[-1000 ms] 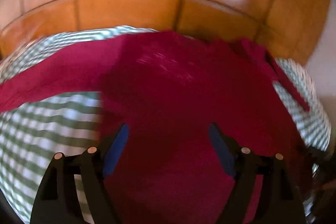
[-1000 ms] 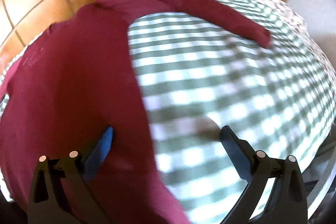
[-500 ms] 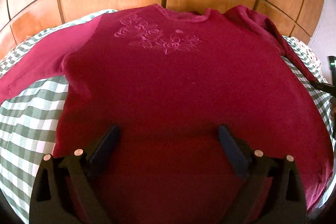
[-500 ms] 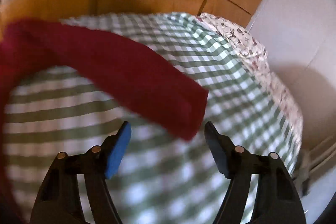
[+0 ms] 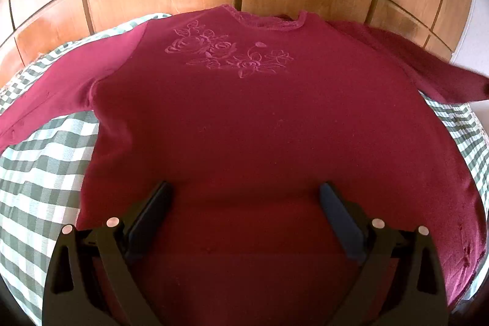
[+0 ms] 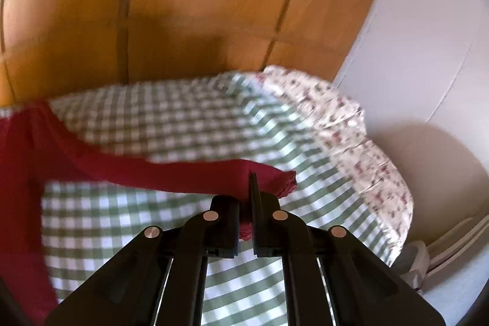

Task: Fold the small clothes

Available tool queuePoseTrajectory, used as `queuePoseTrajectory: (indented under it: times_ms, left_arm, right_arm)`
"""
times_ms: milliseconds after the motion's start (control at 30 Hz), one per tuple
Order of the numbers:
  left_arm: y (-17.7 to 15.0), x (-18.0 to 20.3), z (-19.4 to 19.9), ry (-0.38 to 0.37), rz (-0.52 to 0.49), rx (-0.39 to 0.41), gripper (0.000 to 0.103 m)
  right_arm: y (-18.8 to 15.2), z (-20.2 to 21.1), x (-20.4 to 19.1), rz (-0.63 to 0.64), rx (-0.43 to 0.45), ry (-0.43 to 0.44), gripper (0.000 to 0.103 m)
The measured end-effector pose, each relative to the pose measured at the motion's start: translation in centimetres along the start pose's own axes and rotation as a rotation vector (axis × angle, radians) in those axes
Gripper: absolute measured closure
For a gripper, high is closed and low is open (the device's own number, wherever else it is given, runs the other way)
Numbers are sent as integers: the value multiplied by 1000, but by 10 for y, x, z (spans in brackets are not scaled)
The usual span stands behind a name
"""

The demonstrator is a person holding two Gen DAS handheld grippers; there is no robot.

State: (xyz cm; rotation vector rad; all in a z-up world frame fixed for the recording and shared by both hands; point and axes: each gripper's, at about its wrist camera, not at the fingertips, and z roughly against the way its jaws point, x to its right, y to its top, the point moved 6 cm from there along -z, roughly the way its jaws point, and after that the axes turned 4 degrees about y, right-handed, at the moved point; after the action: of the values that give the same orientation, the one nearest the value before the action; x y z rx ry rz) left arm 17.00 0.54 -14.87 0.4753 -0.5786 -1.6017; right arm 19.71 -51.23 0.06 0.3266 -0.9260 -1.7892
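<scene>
While left tongs (image 5: 244,213) gape, maroon rose-embossed sweater (image 5: 244,127) lies flat, right tongs (image 6: 246,203) pinching sleeve (image 6: 189,173)

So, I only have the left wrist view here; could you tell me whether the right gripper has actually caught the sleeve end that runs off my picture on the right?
Observer: Yes. The right gripper is shut on the sleeve cuff, with red fabric pinched between its fingers.
Operator: Thank you. Is the sleeve resting on the bed?
Observer: No, the sleeve hangs stretched above the green checked cloth.
Operator: And what lies beyond the checked cloth on that side?
Observer: A floral-print fabric edges it, with a white wall behind.
</scene>
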Motion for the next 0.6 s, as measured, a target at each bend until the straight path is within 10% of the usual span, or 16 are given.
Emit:
queuePoseTrajectory:
  times_ms: [300, 467, 600]
  left_arm:
    - [-1, 1, -1, 6, -5, -4, 5]
    - [-1, 1, -1, 8, -8, -7, 4]
    - [-1, 1, -1, 9, -8, -10, 3]
  right_arm:
    - [20, -75, 49, -181, -162, -91, 97]
    - [14, -104, 63, -415, -112, -71, 30]
    - [-16, -108, 63, -547, -120, 20, 29]
